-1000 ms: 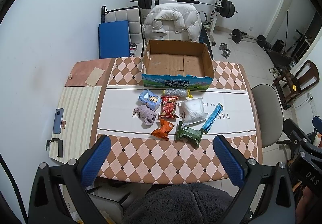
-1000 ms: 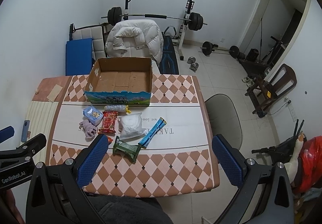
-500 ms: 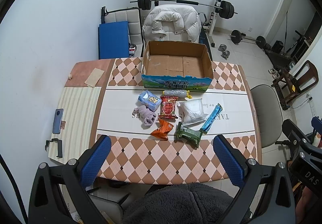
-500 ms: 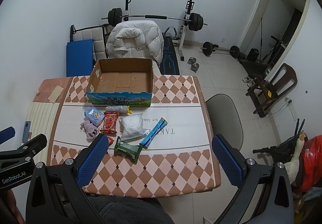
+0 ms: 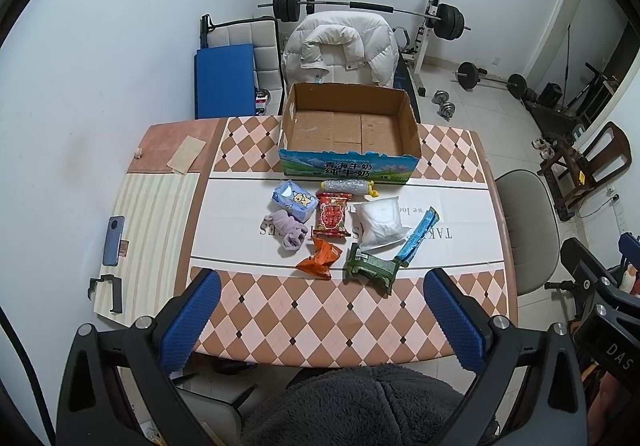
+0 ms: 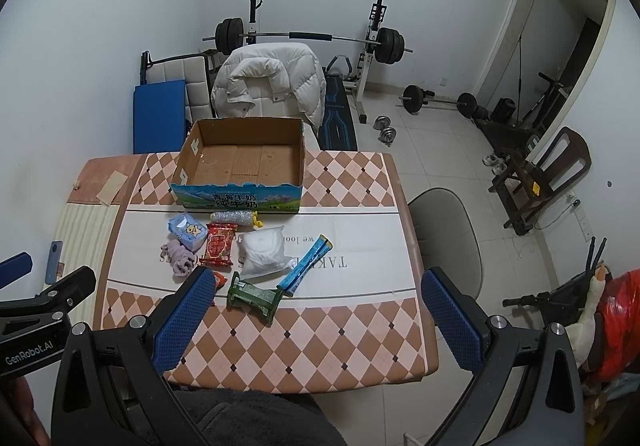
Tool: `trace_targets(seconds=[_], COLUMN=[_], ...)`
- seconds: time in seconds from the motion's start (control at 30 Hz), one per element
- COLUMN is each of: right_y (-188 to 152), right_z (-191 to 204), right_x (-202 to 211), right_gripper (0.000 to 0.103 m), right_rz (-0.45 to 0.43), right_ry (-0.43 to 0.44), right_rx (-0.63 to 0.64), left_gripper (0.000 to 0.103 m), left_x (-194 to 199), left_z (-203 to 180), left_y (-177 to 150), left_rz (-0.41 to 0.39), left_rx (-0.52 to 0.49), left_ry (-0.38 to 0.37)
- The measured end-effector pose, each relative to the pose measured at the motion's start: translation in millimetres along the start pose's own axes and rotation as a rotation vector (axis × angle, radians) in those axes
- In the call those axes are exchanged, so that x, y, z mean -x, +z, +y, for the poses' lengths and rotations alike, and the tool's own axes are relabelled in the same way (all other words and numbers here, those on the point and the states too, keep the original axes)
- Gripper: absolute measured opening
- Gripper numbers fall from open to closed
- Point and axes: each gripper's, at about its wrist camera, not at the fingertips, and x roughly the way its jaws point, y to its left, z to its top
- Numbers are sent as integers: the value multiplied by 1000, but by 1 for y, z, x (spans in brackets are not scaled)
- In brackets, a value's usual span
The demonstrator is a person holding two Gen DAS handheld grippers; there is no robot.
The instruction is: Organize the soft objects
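An open cardboard box (image 5: pixel 349 125) (image 6: pixel 244 159) stands empty at the table's far side. In front of it lie a blue tissue pack (image 5: pixel 291 199), a purple cloth (image 5: pixel 289 232), a red snack bag (image 5: pixel 331 214), a white bag (image 5: pixel 381 219), a silver roll (image 5: pixel 346 186), a blue stick pack (image 5: pixel 418 233), an orange wrapper (image 5: pixel 322 258) and a green packet (image 5: pixel 370 268) (image 6: pixel 253 297). My left gripper (image 5: pixel 320 320) and right gripper (image 6: pixel 316 320) are both open and empty, high above the table's near edge.
A phone (image 5: pixel 114 234) and a black clip (image 5: pixel 108 292) lie on the striped mat at the table's left. A grey chair (image 6: pixel 448 242) stands right of the table. A chair with a white jacket (image 5: pixel 340 45) and gym weights stand behind.
Both grippers have shifted slightly, so the table and objects sit a little lower in both views. Nothing on the table has moved.
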Motion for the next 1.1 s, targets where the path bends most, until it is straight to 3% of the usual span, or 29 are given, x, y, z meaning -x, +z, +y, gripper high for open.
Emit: trace_targets(seconds=[0.67, 0.77, 0.97, 1.1], right_y=[5, 12, 20, 24], right_z=[-3, -2, 22, 56], right_x=[-6, -22, -115, -219], right_gripper=[103, 103, 103, 103], right_rz=[10, 26, 77, 224], right_ry=[25, 42, 81, 54], right_rx=[-11, -12, 130, 243], left_gripper=[103, 103, 103, 103], left_x=[3, -16, -106, -171], left_z=[-6, -1, 36, 65], left_y=[2, 9, 24, 13], left_rz=[-1, -1, 134, 229], left_rx=[9, 17, 95, 162], left_ry=[1, 48, 120, 129])
